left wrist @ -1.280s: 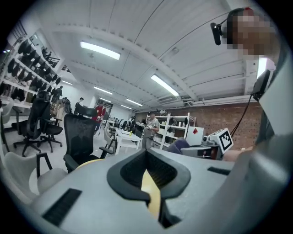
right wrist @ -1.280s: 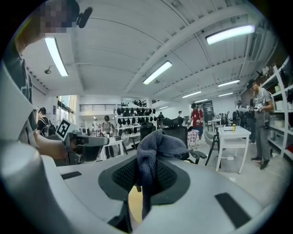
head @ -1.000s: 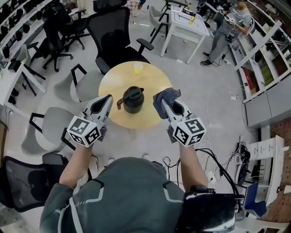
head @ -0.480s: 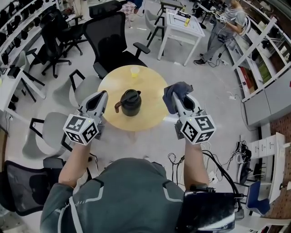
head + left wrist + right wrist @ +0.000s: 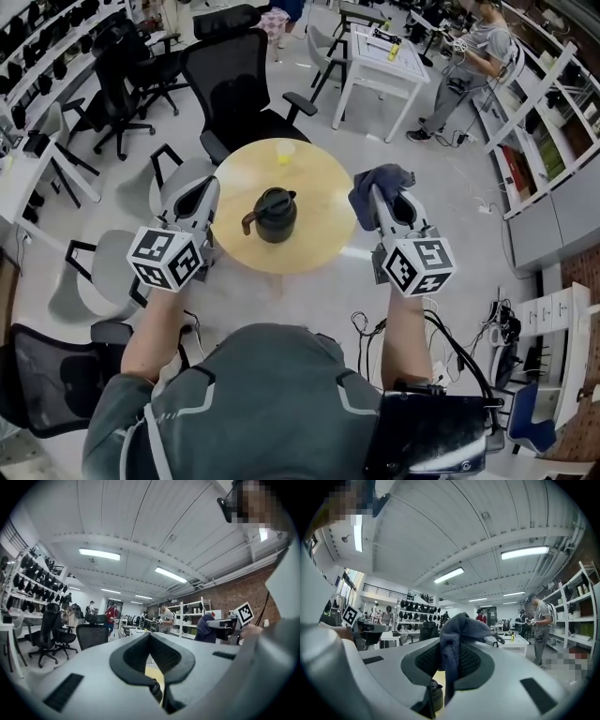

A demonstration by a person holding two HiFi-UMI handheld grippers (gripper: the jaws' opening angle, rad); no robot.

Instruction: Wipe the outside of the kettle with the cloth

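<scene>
The left hand-held gripper is held to the left of the kettle and apart from it, with its jaws pressed together on nothing. The right hand-held gripper is held to the right of the kettle, also apart from it. It is clamped on a blue-grey crumpled cloth, most of which is bunched above and ahead of the jaws. The dark, lidded kettle, with its brown handle turned leftward, stands upright near the middle of the round pale wooden bench. A small yellow cup is seen behind the kettle.

No wiping contact has been made yet. The kettle is not steadied by anything, so it could be pushed along the bench or tipped once the cloth is pressed against its side. The cup behind the kettle could then be knocked. Only a fold of cloth appears to be pinched, so it could be dragged out by hard rubbing.

The kettle's far side and spout are hidden. Whether it is filled cannot be told. In both gripper views it is almost wholly masked by the jaws.
</scene>
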